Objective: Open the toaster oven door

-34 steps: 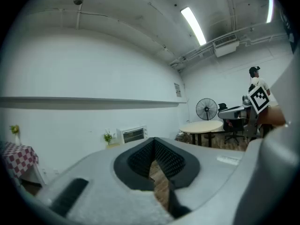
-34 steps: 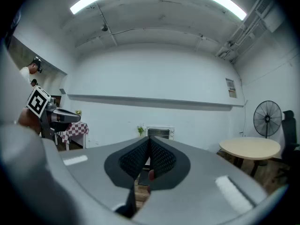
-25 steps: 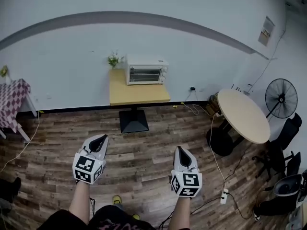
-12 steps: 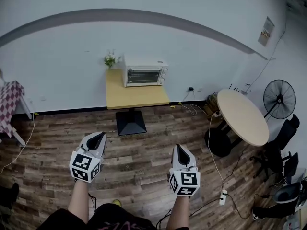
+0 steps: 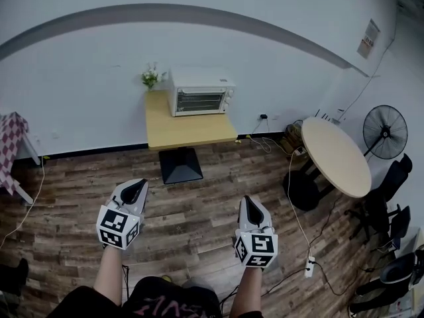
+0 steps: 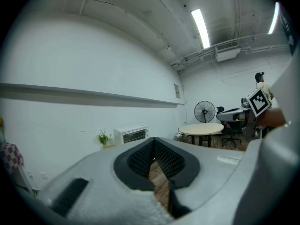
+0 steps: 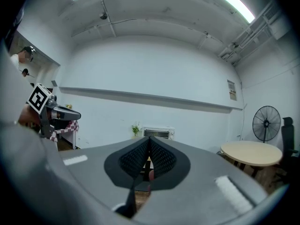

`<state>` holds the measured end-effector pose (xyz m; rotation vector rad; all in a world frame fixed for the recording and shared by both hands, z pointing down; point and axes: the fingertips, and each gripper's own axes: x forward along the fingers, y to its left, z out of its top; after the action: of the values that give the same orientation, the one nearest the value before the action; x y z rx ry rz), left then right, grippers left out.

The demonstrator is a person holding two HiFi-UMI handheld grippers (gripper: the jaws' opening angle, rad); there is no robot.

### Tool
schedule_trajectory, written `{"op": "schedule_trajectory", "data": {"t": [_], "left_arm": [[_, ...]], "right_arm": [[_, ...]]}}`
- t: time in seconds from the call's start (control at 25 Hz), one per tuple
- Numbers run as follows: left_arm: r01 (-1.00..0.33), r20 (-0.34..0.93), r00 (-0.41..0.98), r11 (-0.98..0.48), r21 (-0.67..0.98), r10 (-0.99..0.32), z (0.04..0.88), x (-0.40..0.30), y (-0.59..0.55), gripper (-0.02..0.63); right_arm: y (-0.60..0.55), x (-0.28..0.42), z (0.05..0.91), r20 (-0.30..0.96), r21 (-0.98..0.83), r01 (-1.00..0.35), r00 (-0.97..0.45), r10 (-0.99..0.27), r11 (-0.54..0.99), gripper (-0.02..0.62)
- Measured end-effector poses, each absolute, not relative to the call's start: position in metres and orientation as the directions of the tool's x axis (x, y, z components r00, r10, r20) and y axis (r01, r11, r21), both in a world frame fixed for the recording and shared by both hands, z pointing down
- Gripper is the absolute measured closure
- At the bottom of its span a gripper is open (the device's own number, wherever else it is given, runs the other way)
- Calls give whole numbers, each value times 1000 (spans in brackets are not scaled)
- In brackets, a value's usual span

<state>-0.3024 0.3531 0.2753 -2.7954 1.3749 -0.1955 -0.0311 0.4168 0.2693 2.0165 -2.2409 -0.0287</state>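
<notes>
Since the earlier frames, the toaster oven (image 5: pixel 201 92) and its yellow table (image 5: pixel 189 130) had drawn slightly nearer in the head view, and the checkered table (image 5: pixel 8 152) had slid toward the left edge. The 2 tools, left gripper (image 5: pixel 135 191) and right gripper (image 5: pixel 250 208), had jaws closed on nothing (over the wood floor (image 5: pixel 199 224)), well apart from the oven. It sat door shut by the wall, beside a plant (image 5: pixel 150 77).
</notes>
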Motion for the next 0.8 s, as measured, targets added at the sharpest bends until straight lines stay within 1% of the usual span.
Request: {"op": "schedule_trajectory", "data": {"t": [0.4,0.8], "left_arm": [[-794,121,594,-604,-68,-795,289,-314,303,606],[-801,124,584,-594,-74,-802,296,-286,215,606]], "right_arm": [[359,-42,280,85,103,-986,-120,-989,128,589],[268,-17,292,88,111,-981,-148,-985,157,589]]}}
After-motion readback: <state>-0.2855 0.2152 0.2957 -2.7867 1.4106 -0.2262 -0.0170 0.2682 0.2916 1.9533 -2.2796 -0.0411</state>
